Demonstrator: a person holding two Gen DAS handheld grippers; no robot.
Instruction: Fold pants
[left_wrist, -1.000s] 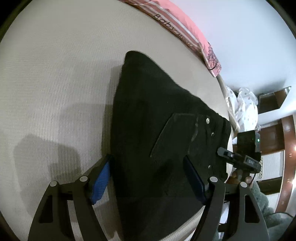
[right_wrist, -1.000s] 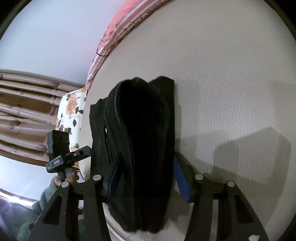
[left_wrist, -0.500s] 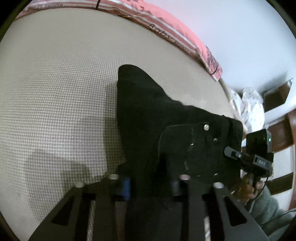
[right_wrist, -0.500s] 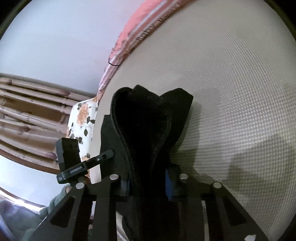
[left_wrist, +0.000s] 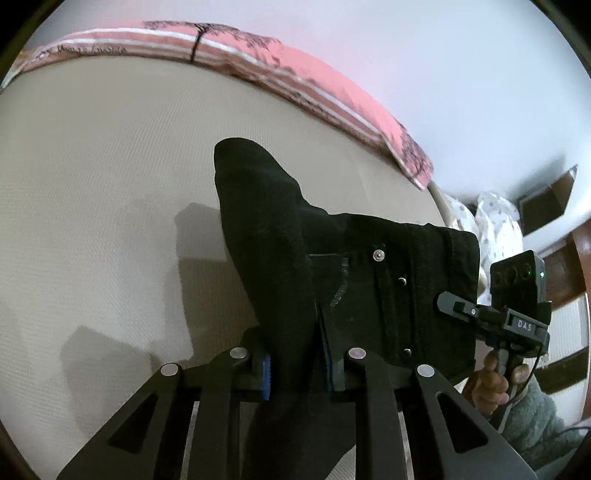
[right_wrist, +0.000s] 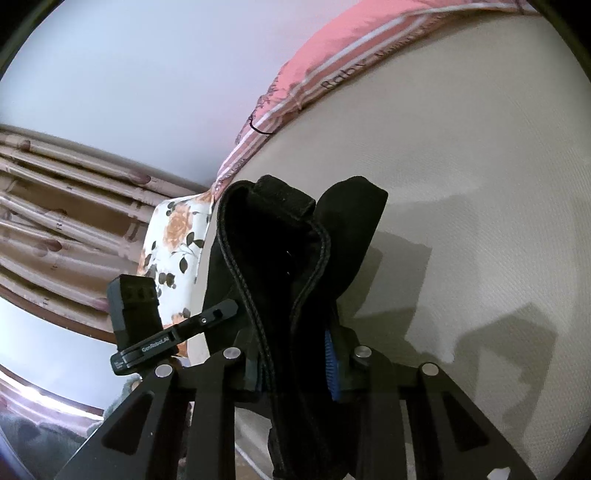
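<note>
left hand-held gripper clamps pants | right hand-held gripper likewise, seemingly waistband

Under me spreads the beige bed; along its far edge lies a pink striped blanket, and black pants touch it.

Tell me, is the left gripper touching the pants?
Touching. In the left wrist view the left gripper has its blue-padded fingers pressed against both sides of a bunched fold of the black pants.
</note>
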